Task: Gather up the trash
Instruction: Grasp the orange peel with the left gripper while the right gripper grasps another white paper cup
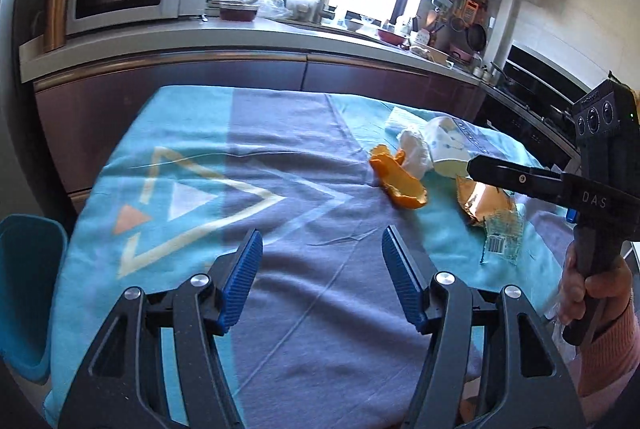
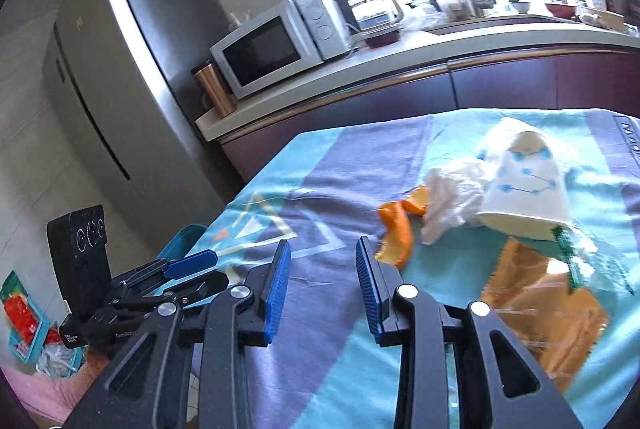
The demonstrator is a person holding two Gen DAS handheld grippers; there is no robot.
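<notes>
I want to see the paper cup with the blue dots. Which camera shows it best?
The right wrist view: the paper cup lies on its side there, big and whole, blue dots plain. In the left wrist view the cup is smaller, farther off, and partly hidden behind the other gripper's black finger.

A matt woven cloth, faintly creased, covers the surface. On it, at two o'clock, lie waxy orange peel, crumpled soft tissue, a smooth paper cup and a glossy, crinkled foil wrapper. The left claw has ribbed blue rubbery pads on matt black plastic. The fridge, at ten o'clock, is brushed metal.
</notes>
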